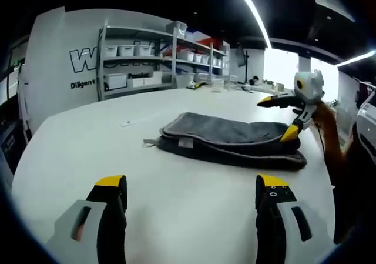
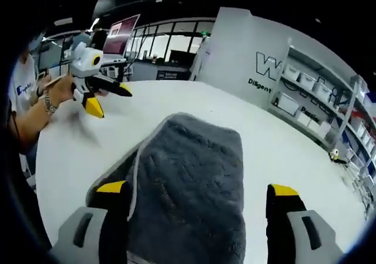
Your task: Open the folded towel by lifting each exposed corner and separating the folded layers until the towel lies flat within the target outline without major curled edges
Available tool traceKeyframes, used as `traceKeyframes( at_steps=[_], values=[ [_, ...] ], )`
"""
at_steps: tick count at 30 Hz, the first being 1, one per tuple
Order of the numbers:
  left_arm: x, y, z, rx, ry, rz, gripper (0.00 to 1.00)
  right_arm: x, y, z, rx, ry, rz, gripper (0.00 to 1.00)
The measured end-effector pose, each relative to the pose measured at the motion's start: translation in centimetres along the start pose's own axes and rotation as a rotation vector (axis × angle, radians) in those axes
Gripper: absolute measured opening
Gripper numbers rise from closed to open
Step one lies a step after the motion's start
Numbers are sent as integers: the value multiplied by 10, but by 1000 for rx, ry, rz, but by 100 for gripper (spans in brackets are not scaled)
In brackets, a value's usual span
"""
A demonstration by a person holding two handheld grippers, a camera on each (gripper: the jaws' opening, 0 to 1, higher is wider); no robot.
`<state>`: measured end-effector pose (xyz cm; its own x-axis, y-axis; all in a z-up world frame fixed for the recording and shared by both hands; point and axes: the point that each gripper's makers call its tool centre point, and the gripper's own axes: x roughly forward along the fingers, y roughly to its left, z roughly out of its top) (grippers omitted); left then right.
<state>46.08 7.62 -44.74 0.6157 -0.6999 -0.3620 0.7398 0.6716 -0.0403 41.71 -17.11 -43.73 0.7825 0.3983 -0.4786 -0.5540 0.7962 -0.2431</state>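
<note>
left gripper (image 1: 191,189) fingers (image 1: 111,184) w/ yellow tips stand wide apart, nothing between them, hovering over bare white surface (image 1: 88,152) short of the towel. right gripper (image 2: 198,196) fingers (image 2: 111,189) also spread wide, nothing gripped; the grey towel (image 2: 191,176) lies btwn and under them in the right gripper view, left finger over the towel's pale-edged lower layer, right finger over bare surface (image 2: 282,152) just beside the towel's edge. cannot tell if fingers touch the cloth. towel (image 1: 229,139) in the left gripper view is still folded, dark grey, stacked layers, a small pale tag at its near left end, lying flat on the surface toward the right of centre. other gripper seen in each view: in the left gripper view the right one (image 1: 282,118) sits at the towel's far right end, fingers apart, lower tip at the top layer; in the right gripper view the left one (image 2: 108,98) is held above the surface at upper left, well apart from the towel, by a person's hand (image 2: 61,90) w/ a bracelet. behind: shelving (image 1: 158,55) w/ white bins, white wall w/ dark lettering.
</note>
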Motion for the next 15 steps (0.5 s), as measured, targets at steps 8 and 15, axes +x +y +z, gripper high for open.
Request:
traceKeyframes(
  at_steps=[8,15],
  values=[
    [1,3,-4,-10,12,5,89,-14,-14,-8,37,-21,-21,99],
    [2,4,-6,-13,18,10,89,-21,-43,-30,89,11,-89,99]
  ],
)
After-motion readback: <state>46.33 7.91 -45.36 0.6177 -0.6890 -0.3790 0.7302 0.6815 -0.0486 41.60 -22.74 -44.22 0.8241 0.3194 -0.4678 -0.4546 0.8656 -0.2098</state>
